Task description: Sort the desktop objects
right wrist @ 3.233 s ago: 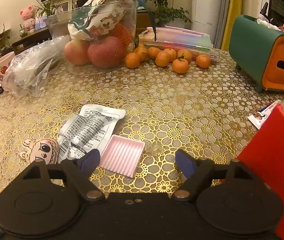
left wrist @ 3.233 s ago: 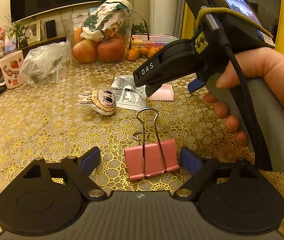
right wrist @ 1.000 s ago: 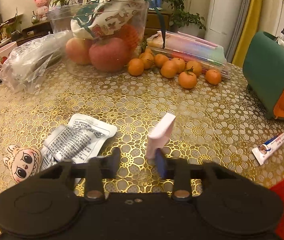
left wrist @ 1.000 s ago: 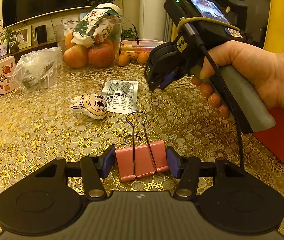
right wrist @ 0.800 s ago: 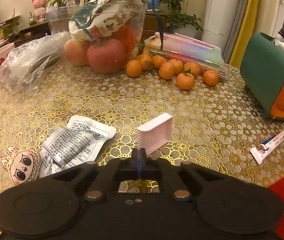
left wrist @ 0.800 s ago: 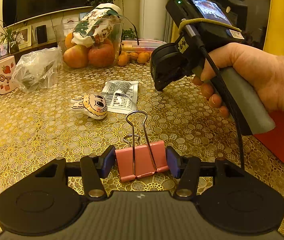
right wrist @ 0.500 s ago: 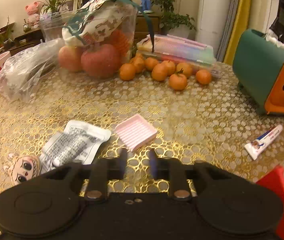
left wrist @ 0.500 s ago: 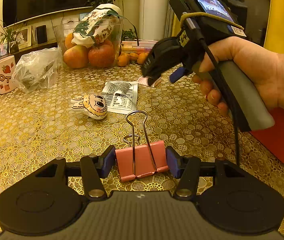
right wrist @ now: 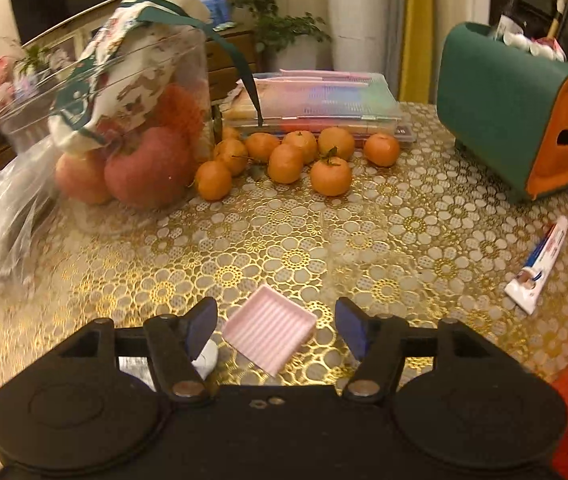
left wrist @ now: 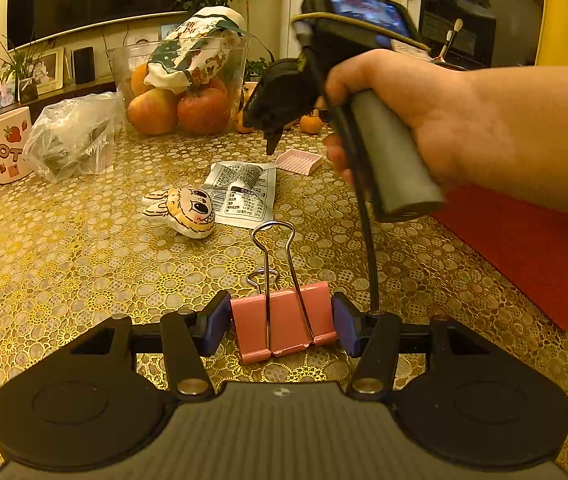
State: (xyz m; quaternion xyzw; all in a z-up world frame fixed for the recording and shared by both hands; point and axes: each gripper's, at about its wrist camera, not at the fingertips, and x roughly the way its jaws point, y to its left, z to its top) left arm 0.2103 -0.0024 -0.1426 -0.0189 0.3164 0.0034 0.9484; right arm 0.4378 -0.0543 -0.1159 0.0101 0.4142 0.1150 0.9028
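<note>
My left gripper (left wrist: 282, 322) is shut on a pink binder clip (left wrist: 284, 326) that rests low on the gold lace tablecloth (left wrist: 64, 264). My right gripper (right wrist: 276, 330) is open, its blue pads either side of a small pink ridged tray (right wrist: 270, 328) lying flat on the cloth and not touching it. The same tray (left wrist: 299, 160) shows in the left wrist view under the right gripper's tip (left wrist: 272, 146). A silver printed sachet (left wrist: 246, 192) and a small bunny-face toy (left wrist: 182, 212) lie between the two grippers.
A clear tub of apples (right wrist: 136, 168), several tangerines (right wrist: 284, 162), a flat plastic case (right wrist: 315, 100), a green and orange box (right wrist: 515, 116), a toothpaste tube (right wrist: 539, 268), a plastic bag (left wrist: 72, 136), a mug (left wrist: 2, 144) and a red mat (left wrist: 531, 248) stand around.
My right gripper had pinched and lifted the pink tray on edge, then let it go; the tray now lies flat and the jaws have opened wide. The left gripper stays shut on the clip.
</note>
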